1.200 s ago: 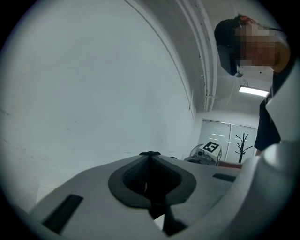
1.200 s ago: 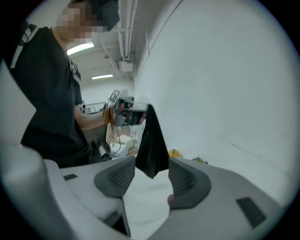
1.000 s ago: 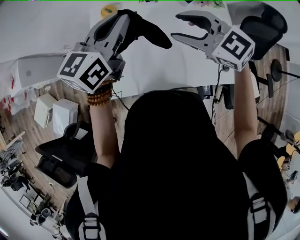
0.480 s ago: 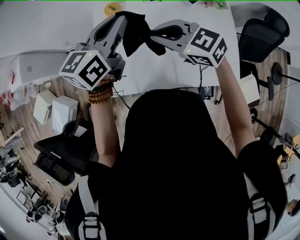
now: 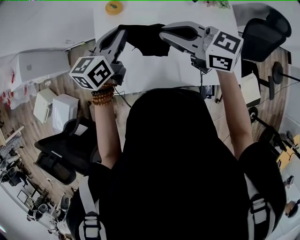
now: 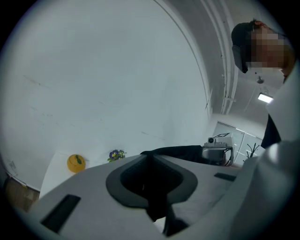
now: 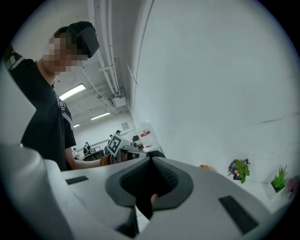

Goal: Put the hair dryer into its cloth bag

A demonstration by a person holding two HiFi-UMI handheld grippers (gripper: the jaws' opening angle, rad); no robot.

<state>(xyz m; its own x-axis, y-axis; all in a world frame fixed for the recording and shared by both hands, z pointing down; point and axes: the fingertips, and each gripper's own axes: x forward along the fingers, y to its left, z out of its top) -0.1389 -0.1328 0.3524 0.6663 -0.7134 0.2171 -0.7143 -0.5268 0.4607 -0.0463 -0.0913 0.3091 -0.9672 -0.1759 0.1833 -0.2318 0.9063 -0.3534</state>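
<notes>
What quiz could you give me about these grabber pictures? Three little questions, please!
1. True or false: the left gripper holds nothing.
2. What colour is the cloth bag? A white, B black, C red.
3. Fill in: the round yellow thing lies on the white ____.
Key: 1 false, it and the right gripper are both shut on the bag; 2 B; 3 table.

The cloth bag [image 5: 146, 40] is one black bunch — its mouth and what lies inside cannot be told. The person [image 5: 173, 164] covers the near edge of the table [image 5: 159, 70] — and the plants [image 5: 213, 3] are cut off by the head view's top edge.
</notes>
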